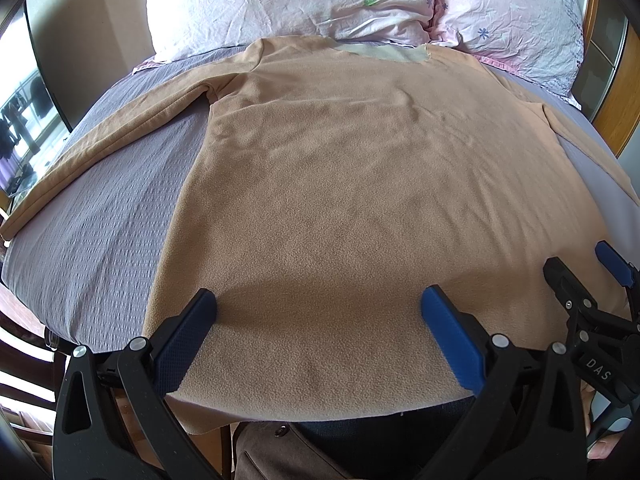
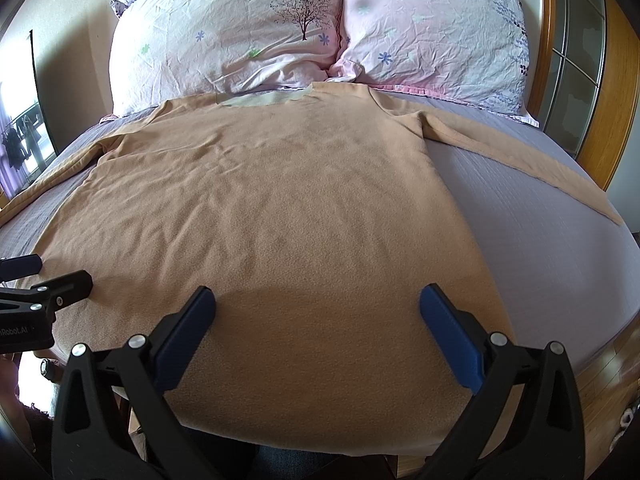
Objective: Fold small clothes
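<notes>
A tan long-sleeved fleece shirt [image 1: 340, 168] lies flat on the bed, collar toward the pillows, hem hanging over the near edge. It also shows in the right wrist view [image 2: 280, 208]. Its left sleeve [image 1: 100, 140] stretches out to the left and its right sleeve [image 2: 540, 160] to the right. My left gripper [image 1: 318, 304] is open just above the hem on the left part of the shirt, holding nothing. My right gripper [image 2: 318, 304] is open above the hem on the right part, holding nothing. Each gripper shows at the edge of the other's view.
The bed has a grey-lilac cover [image 1: 100, 240]. Two pink flowered pillows [image 2: 240, 40] lie at the head. A wooden frame [image 2: 616, 100] stands at the right and a window [image 1: 24, 128] at the left. The person's dark trousers [image 1: 380, 440] show below the hem.
</notes>
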The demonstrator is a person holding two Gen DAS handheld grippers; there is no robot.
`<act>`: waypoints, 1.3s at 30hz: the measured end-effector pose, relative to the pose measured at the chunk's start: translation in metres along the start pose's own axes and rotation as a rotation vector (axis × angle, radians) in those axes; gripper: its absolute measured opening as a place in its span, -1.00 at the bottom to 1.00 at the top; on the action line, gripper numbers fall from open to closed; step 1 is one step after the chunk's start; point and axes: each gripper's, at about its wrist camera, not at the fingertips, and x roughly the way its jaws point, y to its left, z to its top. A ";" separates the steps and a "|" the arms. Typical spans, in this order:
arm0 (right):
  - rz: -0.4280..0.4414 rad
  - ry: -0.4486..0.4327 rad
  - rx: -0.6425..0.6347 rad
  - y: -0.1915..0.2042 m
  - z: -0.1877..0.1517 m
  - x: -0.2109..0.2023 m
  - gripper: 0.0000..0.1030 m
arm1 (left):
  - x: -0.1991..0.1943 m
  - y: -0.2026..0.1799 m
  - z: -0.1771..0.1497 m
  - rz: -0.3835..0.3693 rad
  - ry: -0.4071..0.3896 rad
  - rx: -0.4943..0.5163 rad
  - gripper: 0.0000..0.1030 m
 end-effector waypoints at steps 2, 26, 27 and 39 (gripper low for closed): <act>0.000 0.001 0.000 0.001 -0.001 0.000 0.97 | 0.000 0.000 0.000 0.000 0.001 0.001 0.97; -0.106 -0.054 1.054 -0.374 0.055 0.017 -0.29 | -0.004 0.034 0.040 -0.392 -0.271 -0.082 0.97; -0.120 -0.047 1.107 -0.389 0.052 0.023 -0.29 | -0.006 0.035 0.043 -0.373 -0.302 -0.075 0.97; -0.222 -0.013 1.171 -0.420 0.071 0.067 -0.92 | -0.003 0.118 0.054 -0.451 -0.429 -0.351 0.97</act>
